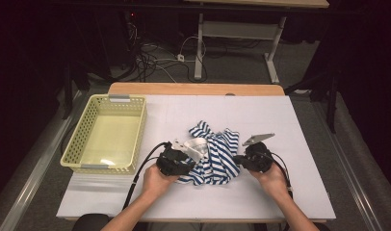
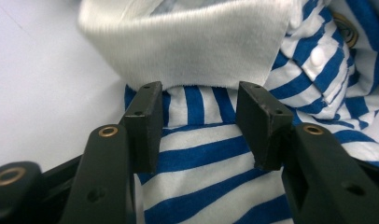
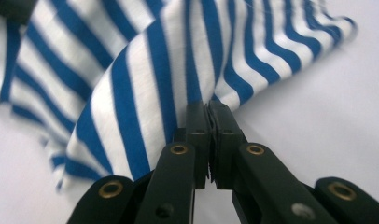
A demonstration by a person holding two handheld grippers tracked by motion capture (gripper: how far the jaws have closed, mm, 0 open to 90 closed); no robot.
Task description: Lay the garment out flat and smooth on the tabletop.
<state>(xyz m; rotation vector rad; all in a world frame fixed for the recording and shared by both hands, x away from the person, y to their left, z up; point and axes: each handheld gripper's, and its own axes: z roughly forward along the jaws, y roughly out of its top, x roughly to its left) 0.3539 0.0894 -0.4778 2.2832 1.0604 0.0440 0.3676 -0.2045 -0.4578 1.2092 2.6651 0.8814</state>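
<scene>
The yellow basket [image 1: 107,134] sits at nine o'clock on the tabletop [image 1: 290,130], holding nothing but glare. The striped shirt [image 1: 215,156] lies crumpled at centre. The left gripper [image 1: 183,161] straddles it with jaws apart, while the right gripper [image 1: 238,160] pinches its three o'clock edge.

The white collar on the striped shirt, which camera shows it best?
The left gripper view: the white collar lies close and sharp just beyond the left gripper, whose open jaws straddle the striped shirt. The high view shows the collar small, at the shirt's left side. The right gripper view shows striped cloth pinched in the right gripper.
</scene>
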